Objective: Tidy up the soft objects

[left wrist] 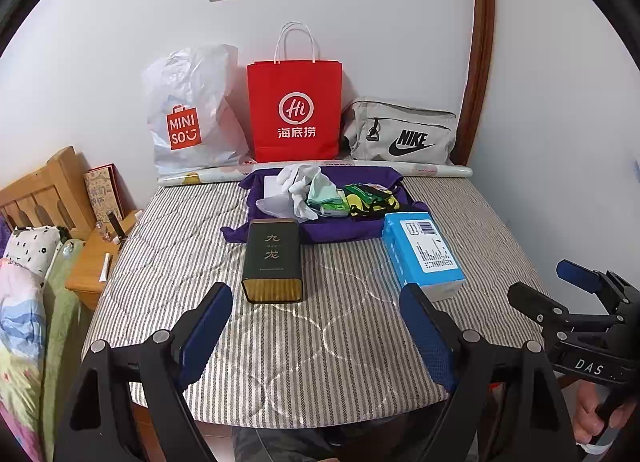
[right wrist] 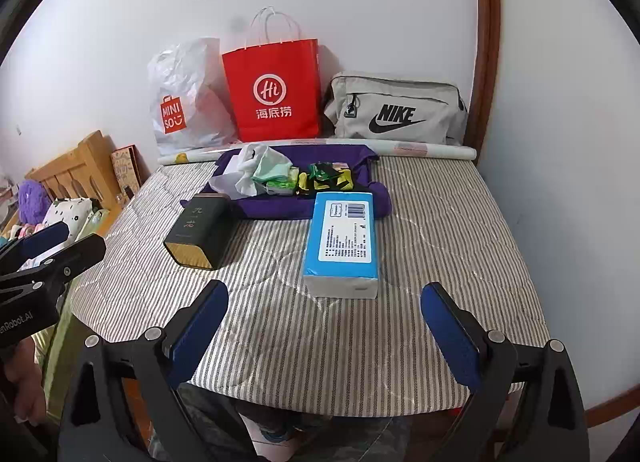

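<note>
A purple cloth (left wrist: 340,228) (right wrist: 348,162) lies at the back of the striped table (left wrist: 320,342) (right wrist: 440,242). On it sit white and mint socks (left wrist: 304,190) (right wrist: 260,170) and green, yellow and black socks (left wrist: 368,198) (right wrist: 324,180). A blue tissue pack (left wrist: 422,252) (right wrist: 342,238) and a dark tin box (left wrist: 274,260) (right wrist: 200,230) lie in front of the cloth. My left gripper (left wrist: 316,326) (right wrist: 44,250) is open and empty above the table's front. My right gripper (right wrist: 324,330) (left wrist: 556,286) is open and empty, just short of the tissue pack.
A white Miniso bag (left wrist: 188,114), a red paper bag (left wrist: 296,110) and a grey Nike bag (left wrist: 400,134) stand against the wall, behind a paper roll (left wrist: 436,171). A wooden nightstand (left wrist: 92,258) and a bed with bedding (left wrist: 24,302) are at the left.
</note>
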The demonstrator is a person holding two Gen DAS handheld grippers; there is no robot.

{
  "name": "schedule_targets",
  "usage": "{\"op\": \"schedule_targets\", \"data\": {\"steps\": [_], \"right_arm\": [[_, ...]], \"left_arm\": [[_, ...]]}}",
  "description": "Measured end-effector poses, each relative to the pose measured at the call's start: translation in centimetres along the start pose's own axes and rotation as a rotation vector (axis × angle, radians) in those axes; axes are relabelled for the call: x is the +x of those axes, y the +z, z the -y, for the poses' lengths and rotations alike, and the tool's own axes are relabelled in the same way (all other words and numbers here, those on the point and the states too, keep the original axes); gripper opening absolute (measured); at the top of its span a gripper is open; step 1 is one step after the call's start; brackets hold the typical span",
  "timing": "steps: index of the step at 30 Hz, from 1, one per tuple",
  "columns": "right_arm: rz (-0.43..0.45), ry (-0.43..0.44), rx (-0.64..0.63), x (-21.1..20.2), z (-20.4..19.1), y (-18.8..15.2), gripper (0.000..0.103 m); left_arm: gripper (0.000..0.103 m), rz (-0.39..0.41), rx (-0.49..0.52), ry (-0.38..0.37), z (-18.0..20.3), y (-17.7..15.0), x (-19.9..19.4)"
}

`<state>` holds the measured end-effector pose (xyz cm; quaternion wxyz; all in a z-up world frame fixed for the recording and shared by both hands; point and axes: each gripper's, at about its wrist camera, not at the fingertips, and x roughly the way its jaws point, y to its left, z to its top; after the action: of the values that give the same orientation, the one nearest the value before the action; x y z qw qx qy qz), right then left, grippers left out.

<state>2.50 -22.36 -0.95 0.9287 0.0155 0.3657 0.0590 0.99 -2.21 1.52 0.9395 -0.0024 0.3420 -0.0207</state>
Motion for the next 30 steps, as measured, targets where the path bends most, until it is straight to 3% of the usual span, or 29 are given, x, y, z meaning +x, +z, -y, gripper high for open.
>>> {"op": "schedule_targets", "data": {"steps": [30], "right_arm": [[0.014, -0.011, -0.013, -0.5, -0.63, -0.17, 0.096]], "left_arm": [[0.085, -0.001, 0.0, 0.019, -0.38, -0.33, -0.12]]}}
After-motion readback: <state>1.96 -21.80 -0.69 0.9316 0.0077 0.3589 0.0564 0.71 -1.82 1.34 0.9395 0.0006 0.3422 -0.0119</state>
